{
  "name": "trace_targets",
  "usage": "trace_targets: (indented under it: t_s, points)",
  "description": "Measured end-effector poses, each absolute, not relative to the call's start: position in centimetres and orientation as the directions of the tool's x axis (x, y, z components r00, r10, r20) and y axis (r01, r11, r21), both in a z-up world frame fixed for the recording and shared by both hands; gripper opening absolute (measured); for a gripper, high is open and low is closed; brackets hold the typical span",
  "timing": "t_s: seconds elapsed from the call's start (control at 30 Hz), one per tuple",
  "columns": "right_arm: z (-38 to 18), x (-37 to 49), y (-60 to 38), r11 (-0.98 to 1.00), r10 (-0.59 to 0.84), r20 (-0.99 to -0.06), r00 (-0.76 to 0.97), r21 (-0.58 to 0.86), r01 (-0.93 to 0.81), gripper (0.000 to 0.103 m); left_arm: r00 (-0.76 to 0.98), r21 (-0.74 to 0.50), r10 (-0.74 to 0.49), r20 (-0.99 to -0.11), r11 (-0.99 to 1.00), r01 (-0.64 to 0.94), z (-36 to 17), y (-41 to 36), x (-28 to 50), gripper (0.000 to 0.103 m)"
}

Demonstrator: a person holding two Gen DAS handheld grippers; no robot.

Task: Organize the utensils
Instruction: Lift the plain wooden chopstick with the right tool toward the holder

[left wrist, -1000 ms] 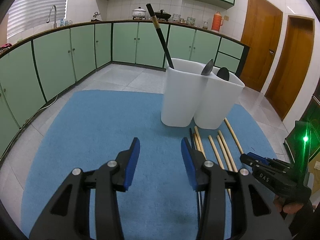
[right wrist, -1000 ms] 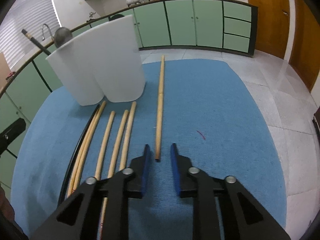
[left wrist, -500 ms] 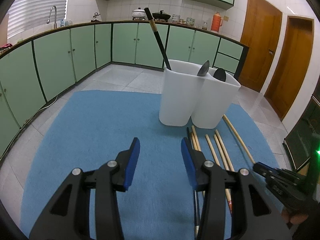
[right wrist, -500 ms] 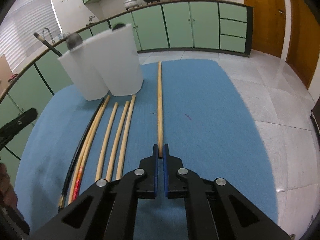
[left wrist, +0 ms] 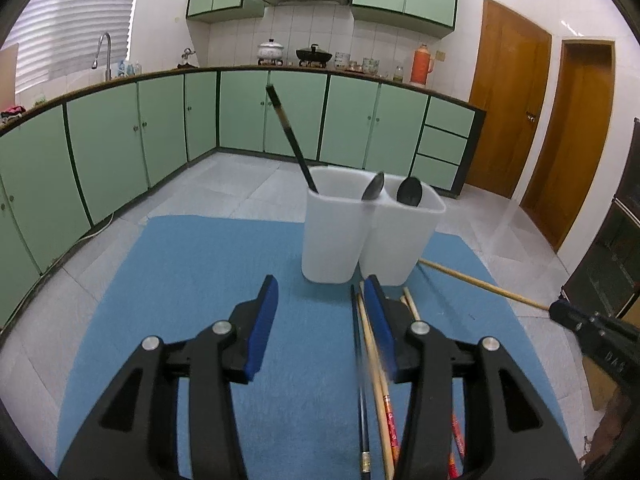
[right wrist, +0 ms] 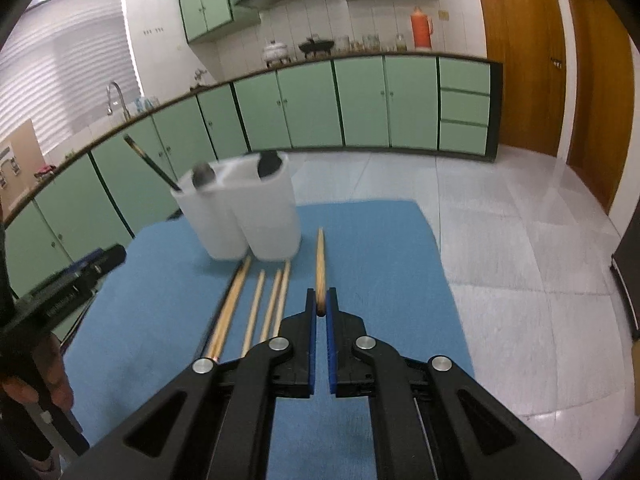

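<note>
My right gripper (right wrist: 320, 297) is shut on the near end of a pale wooden chopstick (right wrist: 320, 252), which is raised off the blue mat (right wrist: 380, 240) and points at the white twin holder (right wrist: 248, 220). In the left wrist view that chopstick (left wrist: 480, 283) slants from the holder (left wrist: 340, 236) to the right gripper (left wrist: 560, 312). The holder has a black chopstick (left wrist: 290, 140) and two dark spoons (left wrist: 408, 192) in it. My left gripper (left wrist: 320, 292) hangs above the mat, its jaws opening with nothing between them. Several chopsticks (left wrist: 372, 360) lie under its right finger.
The loose chopsticks (right wrist: 256, 304) lie side by side in front of the holder. A person's hand (right wrist: 52, 380) carries the left gripper (right wrist: 80, 276) at the mat's left edge. Pale floor tiles (right wrist: 520, 260) surround the mat, with green cabinets (left wrist: 120, 148) and wooden doors (left wrist: 508, 112) behind.
The right gripper's jaws closed on the end of the single chopstick and lifted it off the mat. Both grippers have risen, so the holder looks farther away.
</note>
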State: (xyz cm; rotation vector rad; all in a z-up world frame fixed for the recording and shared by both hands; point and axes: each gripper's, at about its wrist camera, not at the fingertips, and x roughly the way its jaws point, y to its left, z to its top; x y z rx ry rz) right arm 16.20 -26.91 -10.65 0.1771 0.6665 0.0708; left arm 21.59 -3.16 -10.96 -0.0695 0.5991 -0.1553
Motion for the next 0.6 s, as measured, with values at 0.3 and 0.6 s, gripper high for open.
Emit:
trace_targets:
  t_s: [0.3, 0.6]
  points:
    - [-5.9, 16.4, -27.2, 0.979, 0.155, -0.53, 0.834, 0.198, -0.056, 0.004, 0.826, -0.099, -0.136, -0.547, 0.99, 0.098, -8.7, -2.9, 21.4, 0.046]
    - [-2.4, 17.3, -27.8, 0.979, 0.173, -0.487, 0.856, 0.179, -0.095, 0.004, 0.836, -0.101, -0.114, -0.537, 0.992, 0.071, -7.3, -2.0, 21.7, 0.047]
